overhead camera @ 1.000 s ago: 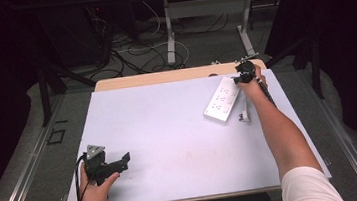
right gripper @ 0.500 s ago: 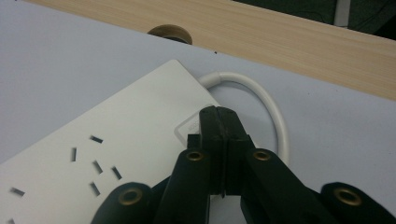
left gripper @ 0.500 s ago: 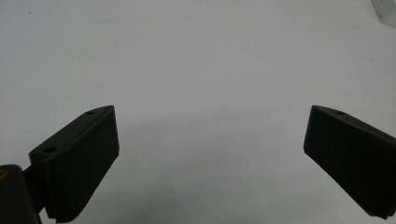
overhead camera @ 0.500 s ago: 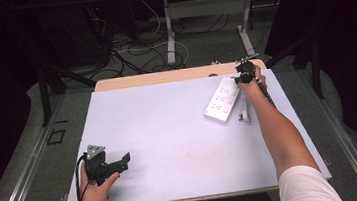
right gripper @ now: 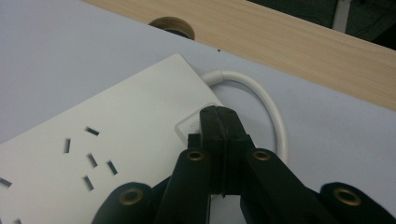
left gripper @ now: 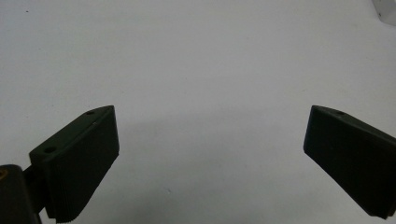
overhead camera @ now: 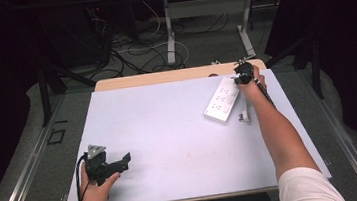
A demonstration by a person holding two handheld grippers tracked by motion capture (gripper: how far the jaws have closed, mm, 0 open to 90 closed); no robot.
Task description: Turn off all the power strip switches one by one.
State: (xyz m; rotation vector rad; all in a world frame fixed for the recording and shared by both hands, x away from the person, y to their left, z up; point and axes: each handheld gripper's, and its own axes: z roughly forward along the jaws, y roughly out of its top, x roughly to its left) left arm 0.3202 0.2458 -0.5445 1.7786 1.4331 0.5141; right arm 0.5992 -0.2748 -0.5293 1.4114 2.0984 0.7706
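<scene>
I have my right gripper (right gripper: 219, 116), jaws together, over the power strip's (overhead camera: 222, 101) switch end, probably pressing; left gripper (left gripper: 210, 154) idles well away, jaws apart.

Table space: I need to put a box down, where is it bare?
The white mat is bare between the left gripper and the power strip. The far right corner is crowded: strip, its cable, right gripper.
</scene>
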